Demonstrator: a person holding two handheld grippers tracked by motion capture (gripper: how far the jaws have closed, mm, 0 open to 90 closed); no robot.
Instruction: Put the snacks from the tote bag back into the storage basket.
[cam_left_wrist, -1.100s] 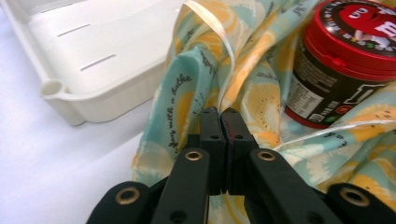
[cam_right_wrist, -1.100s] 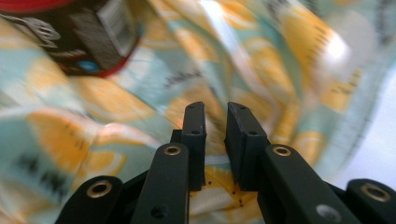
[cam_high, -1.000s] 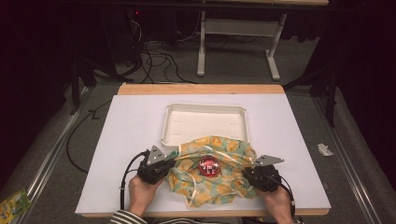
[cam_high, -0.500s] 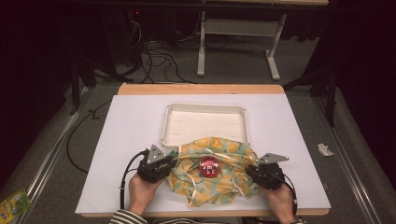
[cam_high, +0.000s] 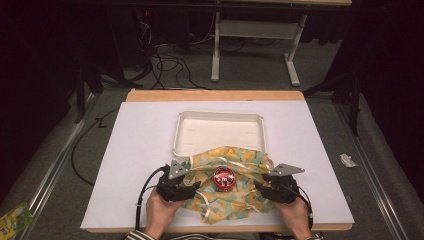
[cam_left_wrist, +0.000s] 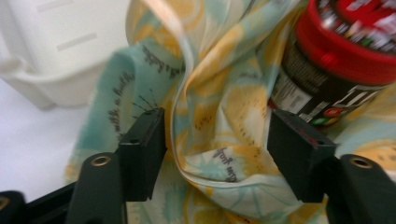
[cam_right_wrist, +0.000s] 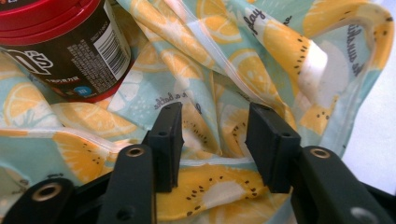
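cloth (cam_high: 227, 192): fruit-print, bunched on table near edge, far hem by white tray (cam_high: 220, 131)
jar (cam_high: 224, 179): sits mid-cloth, prob for wrapping
L gripper (cam_high: 196, 184): jaws just opened wide, fold loose between
R gripper (cam_high: 259, 186): jaws just opened partway, fold between, no pinch

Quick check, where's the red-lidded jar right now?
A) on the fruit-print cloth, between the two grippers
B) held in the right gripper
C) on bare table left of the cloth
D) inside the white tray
A: the jar stands on the cloth in front of the tray, with the left gripper and right gripper at the cloth's two sides, neither touching the jar.
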